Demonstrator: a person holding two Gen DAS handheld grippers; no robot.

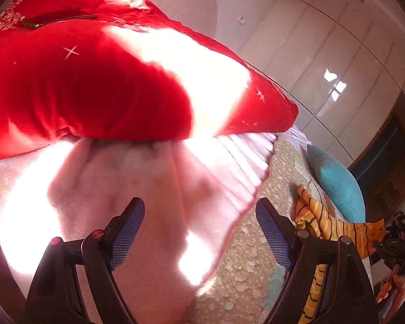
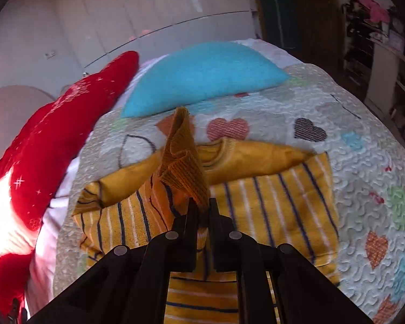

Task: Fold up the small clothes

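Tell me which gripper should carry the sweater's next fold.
Right. The right gripper is already shut on the yellow striped sweater's cuff; the left gripper hangs open over the pink blanket.

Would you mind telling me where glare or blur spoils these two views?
Left wrist view: sunlight blows out patches on the red cushion and pink cloth; fisheye bends the wardrobe doors. Right wrist view: even light, slight motion blur on the striped sweater, window glare on the wardrobe.
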